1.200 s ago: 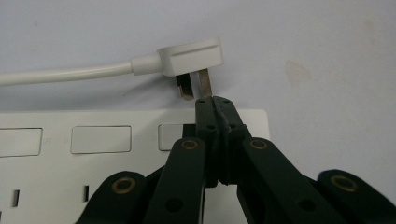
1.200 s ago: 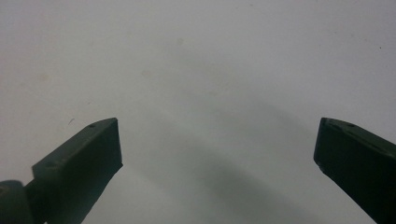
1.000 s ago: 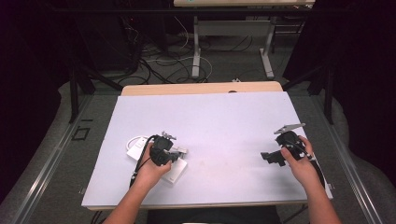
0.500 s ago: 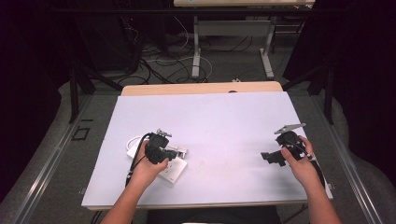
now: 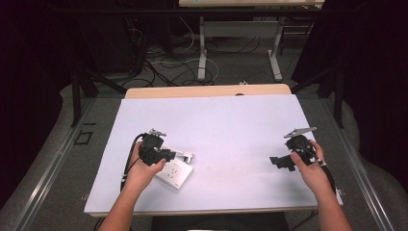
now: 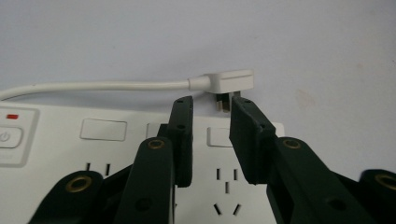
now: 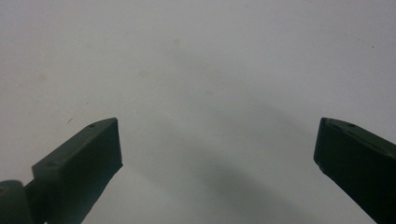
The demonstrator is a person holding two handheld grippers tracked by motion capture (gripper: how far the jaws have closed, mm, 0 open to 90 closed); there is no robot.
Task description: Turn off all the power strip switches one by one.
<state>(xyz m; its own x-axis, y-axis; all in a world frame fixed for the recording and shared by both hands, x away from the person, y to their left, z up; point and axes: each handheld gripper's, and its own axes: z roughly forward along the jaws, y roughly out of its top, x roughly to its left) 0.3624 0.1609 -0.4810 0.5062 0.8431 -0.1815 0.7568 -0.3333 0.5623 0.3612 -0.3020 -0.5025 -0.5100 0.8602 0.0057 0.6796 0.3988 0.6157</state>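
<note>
— Where is your left gripper (image 6: pixel 210 116)?

— You have it low over the white power strip (image 6: pixel 116 154) at the near left of the table (image 5: pixel 231 120). Its jaws stand a narrow gap apart with nothing between them, the tips pointing at the white plug (image 6: pixel 229 84) that lies on the table just past the strip's far edge, its cord (image 6: pixel 93 86) running off along that edge.

— Is the plug in a socket?

— No, it lies flat beside the strip (the metal pins point back toward the strip). From the high view your left hand (image 5: pixel 144 171) partly covers the strip (image 5: pixel 175 174).

— And your right side?

— Your right gripper (image 7: pixel 217 140) hovers over bare white tabletop well apart from the strip, at the near right. Its jaws are spread wide and hold nothing. Your right hand (image 5: pixel 310 166) grips it from behind.
</note>
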